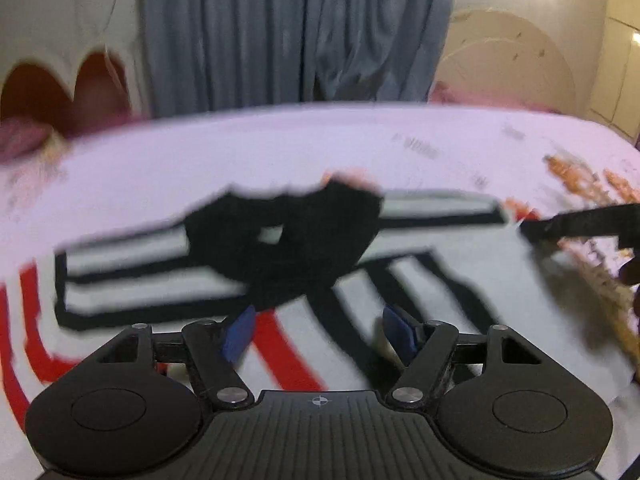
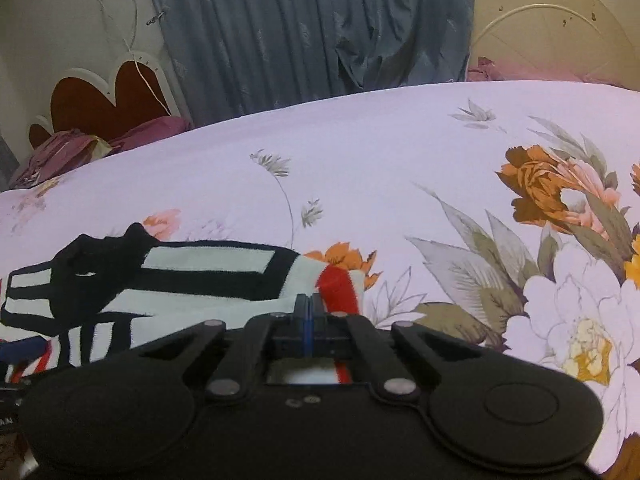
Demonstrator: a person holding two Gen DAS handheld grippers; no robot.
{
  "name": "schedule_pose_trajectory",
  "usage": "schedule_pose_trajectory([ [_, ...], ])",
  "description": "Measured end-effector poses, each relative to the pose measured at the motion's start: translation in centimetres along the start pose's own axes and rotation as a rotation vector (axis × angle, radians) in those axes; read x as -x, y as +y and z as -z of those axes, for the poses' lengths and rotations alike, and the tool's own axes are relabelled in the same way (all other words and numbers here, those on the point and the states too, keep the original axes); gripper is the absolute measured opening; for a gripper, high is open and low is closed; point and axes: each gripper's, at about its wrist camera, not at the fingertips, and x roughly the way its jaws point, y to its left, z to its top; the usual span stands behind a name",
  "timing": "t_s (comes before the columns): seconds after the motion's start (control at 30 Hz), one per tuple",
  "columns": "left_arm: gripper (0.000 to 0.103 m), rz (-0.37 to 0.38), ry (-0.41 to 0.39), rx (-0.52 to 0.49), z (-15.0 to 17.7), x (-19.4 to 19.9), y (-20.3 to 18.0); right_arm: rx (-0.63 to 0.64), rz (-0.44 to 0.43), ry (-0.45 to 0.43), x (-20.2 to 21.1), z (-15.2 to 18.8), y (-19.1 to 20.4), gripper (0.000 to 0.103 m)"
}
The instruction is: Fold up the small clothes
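Where the two views overlap, they show one bed and one garment.

Bed: a sheet [image 2: 360, 168] in pale lilac, printed with orange and white flowers and grey-green leaves, fills most of the right wrist view; in the left wrist view it is blurred.

Backdrop: a blue-grey curtain [image 2: 304, 28] hangs behind the bed, with a cream headboard [image 2: 560, 28] to its right and a heart-shaped red panel [image 2: 116, 96] in a white frame to its left. Purple bedding [image 2: 68, 148] is bunched below that panel.

Garment: a small top [image 1: 168, 276] — white with thick black bands, a black collar and red stripes — lies spread on the sheet. In the right wrist view it sits at lower left, its red-striped edge reaching to the gripper.

Left gripper [image 1: 320, 332]: fingers apart, blue pads [image 1: 240, 336] hovering low over the top, nothing between them; whether they touch the cloth is lost in the blur.

Right gripper [image 2: 306, 316]: fingers together, right at the top's red-and-white edge; whether cloth is pinched between them I cannot tell. Its black tip also shows at the right edge of the left wrist view.

Writing: no brand or label can be read — the grey marks on the far sheet in the left wrist view are too smeared to make out.
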Motion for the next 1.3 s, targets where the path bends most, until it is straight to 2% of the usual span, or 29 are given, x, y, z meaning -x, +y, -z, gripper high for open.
schedule_pose_trajectory([
  [0.07,0.070,0.047,-0.008,-0.019,-0.2,0.5,-1.0,-0.007,-0.002,0.010,0.8,0.0,0.4,0.002],
  [0.13,0.070,0.079,0.024,-0.038,0.0,-0.3,-1.7,0.002,-0.003,-0.011,2.3,0.1,0.7,0.025],
  [0.17,0.074,0.091,0.082,-0.045,0.5,-1.4,-1.9,0.019,-0.002,-0.014,2.3,0.4,1.1,0.027],
  [0.2,0.075,0.092,0.071,-0.062,0.9,-1.7,-2.1,0.051,0.006,0.016,1.9,1.0,1.4,0.027],
  [0.3,0.076,0.079,0.084,-0.072,0.1,-0.8,-2.0,0.090,0.035,0.026,1.7,1.4,1.8,0.025],
  [0.37,0.076,0.090,0.033,-0.071,-0.1,0.9,-2.3,0.076,0.040,0.029,2.6,0.8,2.0,0.020],
  [0.47,0.076,0.127,-0.018,-0.055,0.7,3.7,-3.0,0.068,-0.006,0.004,5.2,1.6,2.5,0.019],
  [0.57,0.076,0.158,-0.008,-0.050,2.3,5.0,-3.9,0.084,-0.031,0.016,8.2,4.3,3.7,0.020],
  [0.6,0.076,0.157,0.020,-0.064,3.1,4.7,-4.3,0.086,-0.032,0.034,8.9,5.5,4.0,0.020],
  [0.63,0.076,0.160,0.079,-0.079,4.0,3.8,-4.6,0.088,-0.021,0.061,9.0,6.6,4.3,0.020],
  [0.7,0.077,0.148,0.076,-0.108,4.7,3.5,-5.0,0.095,-0.001,0.098,8.7,8.7,4.5,0.019],
  [0.77,0.077,0.143,0.081,-0.082,4.2,4.0,-4.7,0.108,0.016,0.090,9.2,9.0,5.0,0.019],
  [0.83,0.077,0.141,0.030,-0.073,4.2,5.1,-4.2,0.095,0.009,0.081,10.3,9.0,5.2,0.020],
  [0.9,0.077,0.123,0.091,-0.100,4.9,4.1,-4.2,0.104,0.008,0.093,10.3,9.6,5.2,0.019],
  [1.0,0.077,0.143,0.080,-0.065,4.7,4.2,-3.2,0.113,0.010,0.100,9.8,9.9,5.2,0.019],
  [1.1,0.077,0.059,-0.015,-0.002,4.2,5.9,-0.6,0.059,0.006,0.061,10.2,8.3,4.6,0.022],
  [1.2,0.077,-0.123,-0.094,0.069,4.7,7.6,3.9,0.022,0.015,0.013,10.4,7.2,3.6,0.024],
  [1.27,0.073,-0.251,-0.077,0.104,5.1,7.5,6.8,0.005,0.025,-0.011,10.3,6.6,2.8,0.024],
  [1.3,0.066,-0.281,-0.025,0.126,5.2,6.7,8.1,-0.003,0.031,-0.020,10.2,6.3,2.6,0.025],
])
